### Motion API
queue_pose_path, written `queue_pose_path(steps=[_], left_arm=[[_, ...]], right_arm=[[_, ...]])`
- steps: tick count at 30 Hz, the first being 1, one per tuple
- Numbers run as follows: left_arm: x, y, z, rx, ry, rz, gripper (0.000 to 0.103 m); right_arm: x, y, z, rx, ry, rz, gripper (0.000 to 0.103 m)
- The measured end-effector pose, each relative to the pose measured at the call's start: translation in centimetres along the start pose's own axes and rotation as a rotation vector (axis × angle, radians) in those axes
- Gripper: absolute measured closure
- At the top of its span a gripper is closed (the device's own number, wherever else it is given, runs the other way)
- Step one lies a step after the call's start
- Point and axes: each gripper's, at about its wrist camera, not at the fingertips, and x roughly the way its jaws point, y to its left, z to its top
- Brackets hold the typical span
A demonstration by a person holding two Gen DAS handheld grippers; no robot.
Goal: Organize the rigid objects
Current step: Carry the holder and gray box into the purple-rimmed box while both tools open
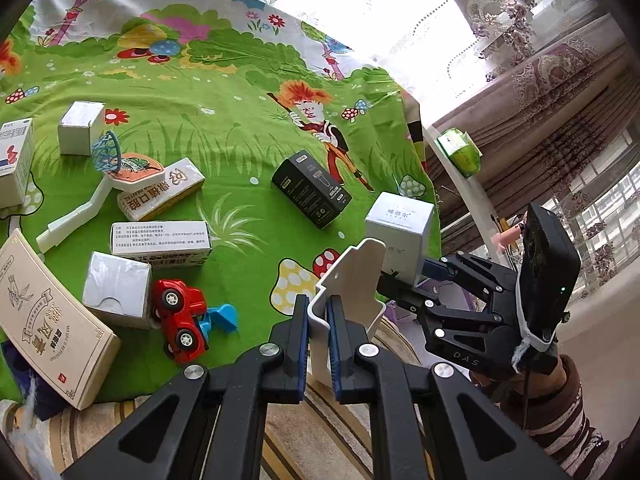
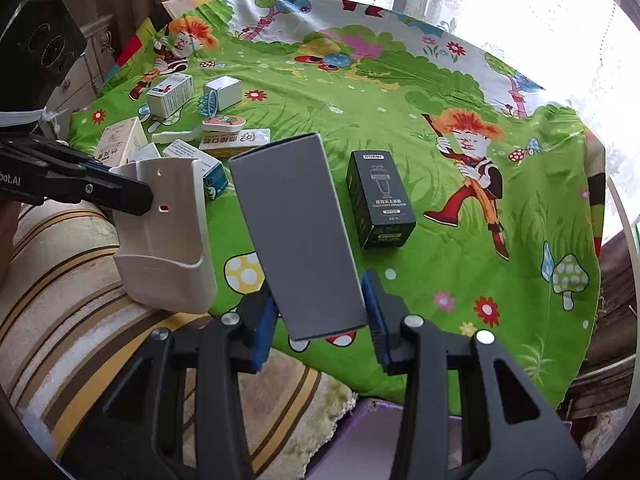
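Note:
My left gripper (image 1: 318, 320) is shut on the wall of a white plastic holder (image 1: 352, 284), held above the table's near edge; the holder also shows in the right wrist view (image 2: 164, 232). My right gripper (image 2: 320, 300) is shut on a tall grey box (image 2: 298, 232), tilted, just right of the holder; in the left wrist view this box (image 1: 400, 236) sits behind the holder. A black box (image 2: 380, 198) lies on the green cartoon cloth (image 2: 460, 280).
Several white boxes (image 1: 160, 240), a red toy truck (image 1: 182, 318), a cream box (image 1: 44, 324) and a white toy basketball hoop (image 1: 108, 168) lie at the left. A striped cushion (image 2: 60, 280) lies below the near edge. Curtains (image 1: 560, 80) hang behind.

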Motion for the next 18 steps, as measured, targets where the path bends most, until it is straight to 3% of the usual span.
queue_pose_path(steps=[6,18], left_arm=[[-0.6,-2.4,-1.4,-0.003,-0.016,-0.058,0.094],[0.6,-8.0,-5.2,0.034,0.036,-0.146,0.094]], right_arm=[[-3.8,-0.9,-3.3,0.21,-0.019,-0.005,0.059],[-10.0,-2.6,-12.5,0.541,-0.067,-0.154,0.059]])
